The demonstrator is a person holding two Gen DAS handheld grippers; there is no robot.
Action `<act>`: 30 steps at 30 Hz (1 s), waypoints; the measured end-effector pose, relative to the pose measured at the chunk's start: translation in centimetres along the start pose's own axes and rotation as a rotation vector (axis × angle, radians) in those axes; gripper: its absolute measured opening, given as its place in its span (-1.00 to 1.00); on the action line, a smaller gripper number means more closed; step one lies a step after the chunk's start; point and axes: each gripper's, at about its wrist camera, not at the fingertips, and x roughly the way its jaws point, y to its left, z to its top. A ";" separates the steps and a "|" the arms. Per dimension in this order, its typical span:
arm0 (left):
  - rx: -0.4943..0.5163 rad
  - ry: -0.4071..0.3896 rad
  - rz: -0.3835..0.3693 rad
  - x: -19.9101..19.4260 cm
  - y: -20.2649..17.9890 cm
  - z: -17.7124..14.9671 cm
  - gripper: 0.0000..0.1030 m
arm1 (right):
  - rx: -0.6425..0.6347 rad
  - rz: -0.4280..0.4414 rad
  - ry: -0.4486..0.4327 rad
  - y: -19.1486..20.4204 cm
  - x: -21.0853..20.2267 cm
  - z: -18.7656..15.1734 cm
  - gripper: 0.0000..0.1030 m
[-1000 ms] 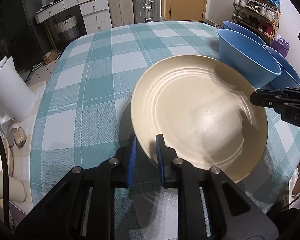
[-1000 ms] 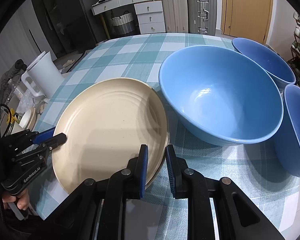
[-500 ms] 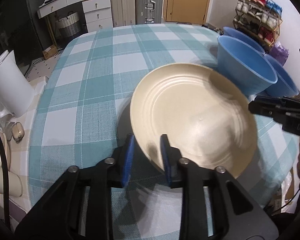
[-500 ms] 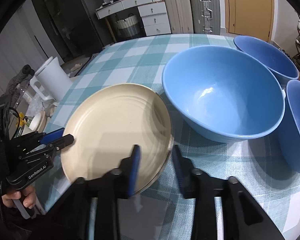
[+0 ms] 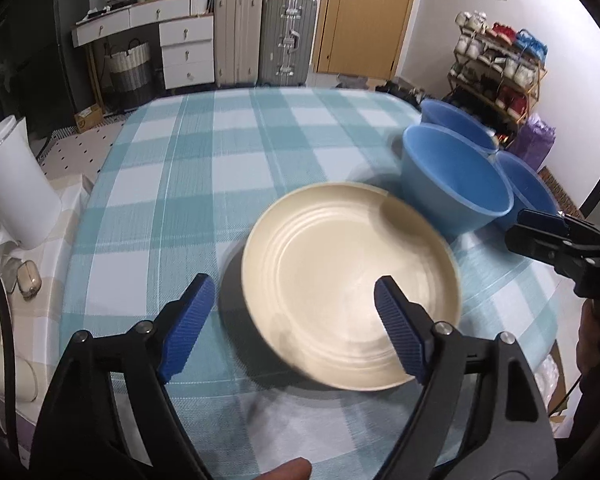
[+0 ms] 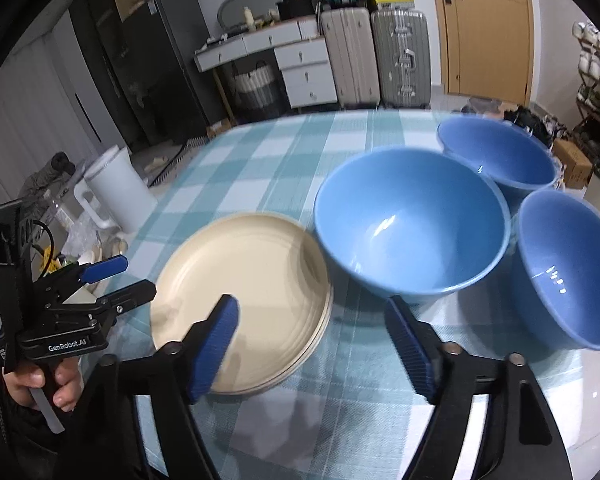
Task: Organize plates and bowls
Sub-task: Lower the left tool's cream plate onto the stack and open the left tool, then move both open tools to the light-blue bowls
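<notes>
A cream plate lies on the checked tablecloth; in the right wrist view a second rim shows beneath it, so it tops a stack. Three blue bowls stand to its right: a large one, one behind and one at the right. My left gripper is open and empty, its jaws spread wide just above the plate's near edge. My right gripper is open and empty, pulled back over the plate's right rim.
A white kettle stands on a side surface at the table's left edge. Drawers and suitcases line the far wall. A shoe rack stands at the right beyond the bowls.
Both grippers were shut on the plate's rim; they have opened wide, let it go and drawn back and up. The plate now rests flat.
</notes>
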 end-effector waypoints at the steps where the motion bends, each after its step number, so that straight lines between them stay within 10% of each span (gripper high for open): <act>1: 0.002 -0.007 -0.010 -0.4 -0.2 0.3 0.61 | -0.002 -0.006 -0.017 -0.2 -0.8 0.2 0.67; 6: -0.001 -0.046 -0.047 -2.0 -1.6 2.2 0.99 | 0.003 -0.037 -0.071 -1.2 -3.9 1.2 0.92; 30: 0.071 -0.137 -0.158 -2.9 -11.2 14.4 0.99 | 0.110 -0.145 -0.261 -10.6 -15.8 7.2 0.98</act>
